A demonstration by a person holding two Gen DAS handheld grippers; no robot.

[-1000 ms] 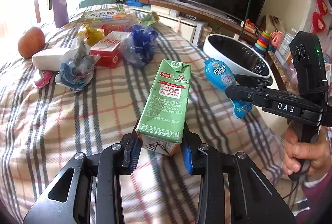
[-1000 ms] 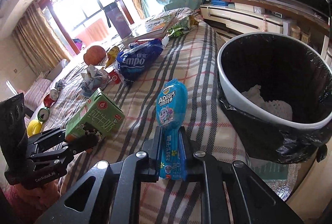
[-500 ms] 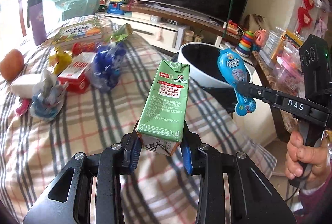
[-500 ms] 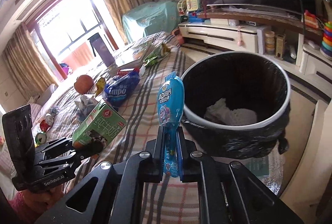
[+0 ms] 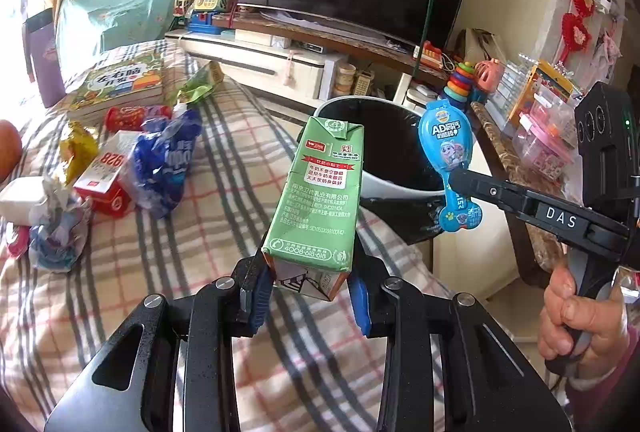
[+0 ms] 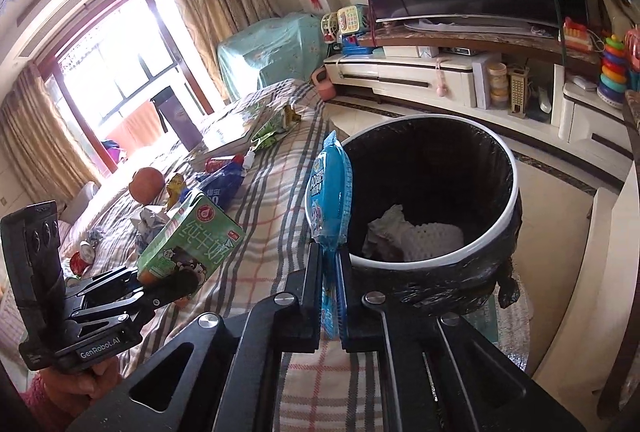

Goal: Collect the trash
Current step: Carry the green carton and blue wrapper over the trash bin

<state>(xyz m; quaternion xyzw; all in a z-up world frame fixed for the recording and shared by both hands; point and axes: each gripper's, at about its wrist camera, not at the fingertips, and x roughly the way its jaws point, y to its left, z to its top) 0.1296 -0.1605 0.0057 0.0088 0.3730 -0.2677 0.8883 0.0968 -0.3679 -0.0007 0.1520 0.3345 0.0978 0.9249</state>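
My left gripper [image 5: 308, 292] is shut on a green milk carton [image 5: 320, 192] and holds it in the air above the plaid bed [image 5: 200, 252]. My right gripper [image 6: 330, 272] is shut on a blue snack packet [image 6: 328, 200], held upright at the near rim of the black-lined trash bin [image 6: 508, 168]. The bin holds white crumpled paper [image 6: 416, 232]. In the left wrist view the packet [image 5: 448, 148] and right gripper [image 5: 460, 180] hang before the bin [image 5: 384, 188]. In the right wrist view the carton [image 6: 192, 240] is to the left.
On the bed lie a blue plastic bag [image 5: 168, 160], a red-and-white box [image 5: 108, 172], crumpled wrappers [image 5: 52, 228], a green packet [image 5: 200, 84] and a book [image 5: 116, 80]. A TV stand [image 6: 440, 72] with toys runs behind the bin.
Both grippers rose and moved toward the bin with their loads. The blue packet now stands at the bin's rim and the carton is higher above the bed.
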